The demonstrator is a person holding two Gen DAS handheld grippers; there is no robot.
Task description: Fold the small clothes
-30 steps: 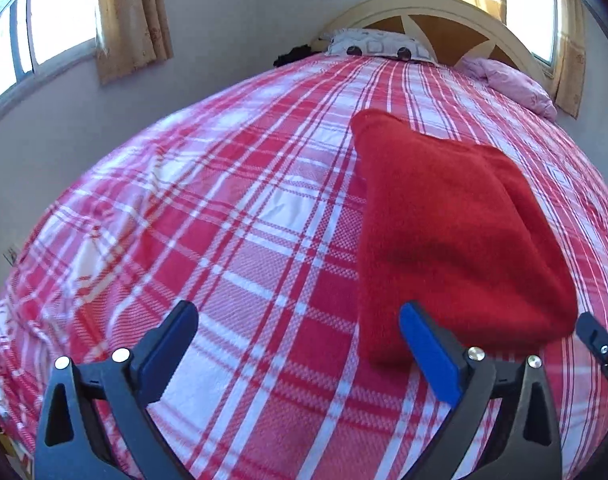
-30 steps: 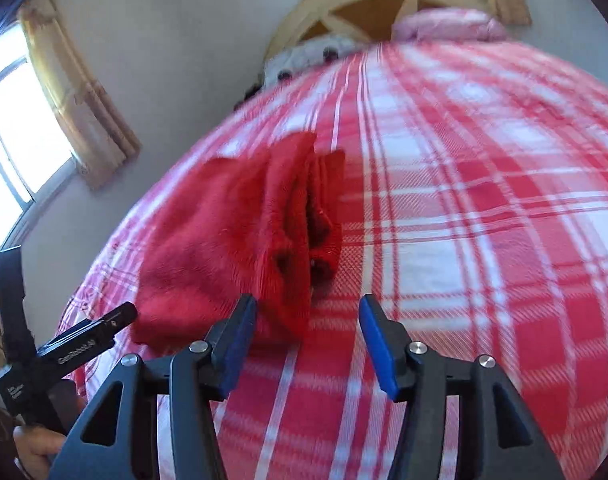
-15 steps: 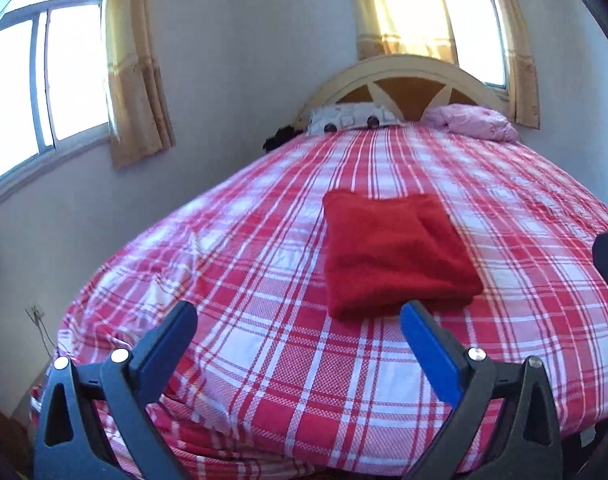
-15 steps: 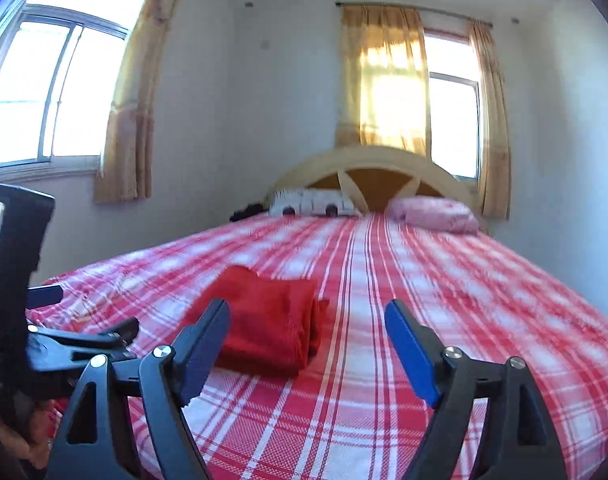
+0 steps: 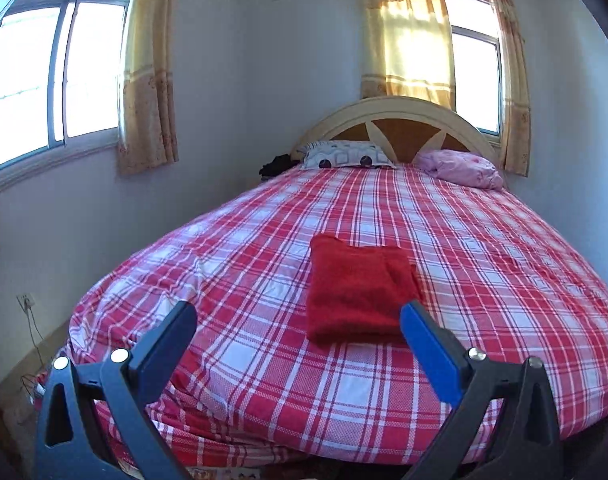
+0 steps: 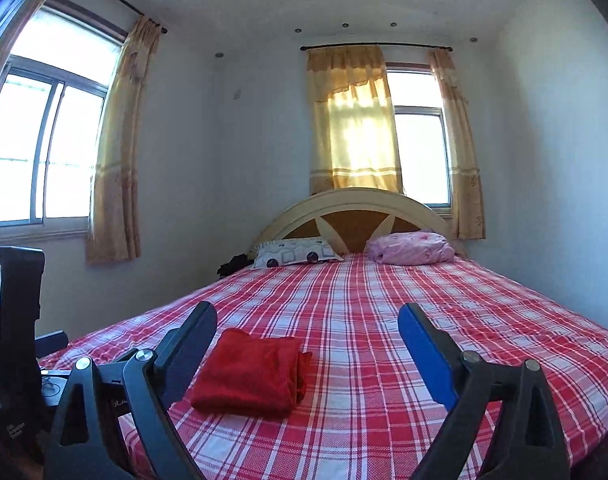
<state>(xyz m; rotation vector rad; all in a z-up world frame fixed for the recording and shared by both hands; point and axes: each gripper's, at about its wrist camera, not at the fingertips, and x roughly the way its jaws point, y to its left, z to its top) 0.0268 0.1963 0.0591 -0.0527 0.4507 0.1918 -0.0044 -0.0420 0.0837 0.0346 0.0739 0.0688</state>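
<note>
A red garment (image 5: 358,290) lies folded into a neat rectangle on the red-and-white plaid bed (image 5: 264,248), near the foot end. My left gripper (image 5: 300,318) hangs open and empty above the foot of the bed, well short of the garment. In the right wrist view the same folded garment (image 6: 250,374) sits low and left of centre. My right gripper (image 6: 308,318) is held back from it, pointing about level toward the headboard; its jaws are still opening and nothing is between them. The left gripper's body and camera screen (image 6: 12,320) show at the left edge of that view.
A patterned pillow (image 5: 344,155) and a pink pillow (image 5: 460,168) lie by the arched headboard (image 5: 396,120). Dark clothing (image 5: 278,165) sits beside the bed's far left corner. Curtained windows (image 5: 52,76) stand on the left and back walls. A wall socket with a cable (image 5: 26,302) is low left.
Both grippers pulled back and up from the garment, which now looks smaller and lies folded alone on the bed. The right gripper's jaws spread wider and its view tilted up toward level.
</note>
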